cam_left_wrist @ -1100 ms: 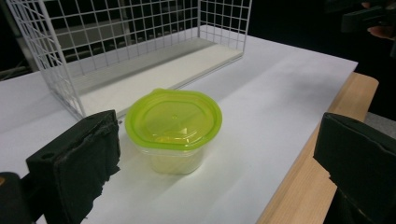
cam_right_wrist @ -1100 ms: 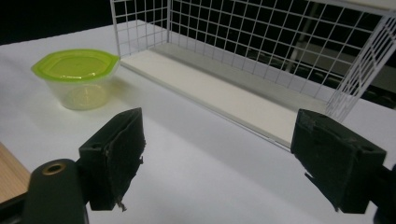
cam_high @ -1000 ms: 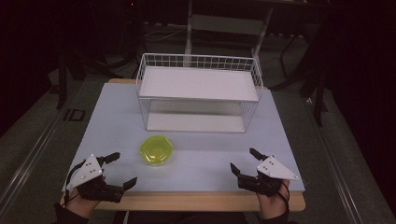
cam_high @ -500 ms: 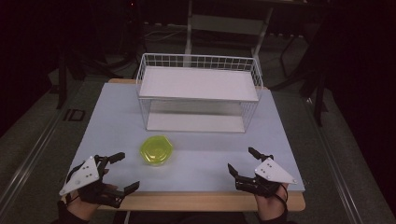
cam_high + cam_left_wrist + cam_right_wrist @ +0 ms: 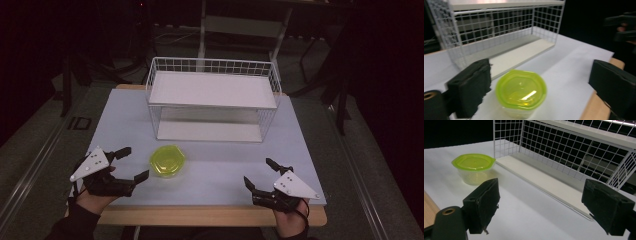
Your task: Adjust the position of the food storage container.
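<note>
The container point(image 5: 167, 161) sits before the wire rack point(image 5: 212, 100).

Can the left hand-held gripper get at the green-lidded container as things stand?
Probably yes. The left hand-held gripper stands open right beside the green-lidded container, its jaws just starting to close, with bare table between them and nothing in the way.

A table point(image 5: 120, 130) has a pale top and a wood edge along the near side. Two things sit right on it. A white wire rack point(image 5: 212, 100) stands at the far middle, with a flat white shelf on top and another at its foot. A small tub point(image 5: 167, 161) with a green lid sits in front of the rack, a bit to the left, not touching it.
</note>
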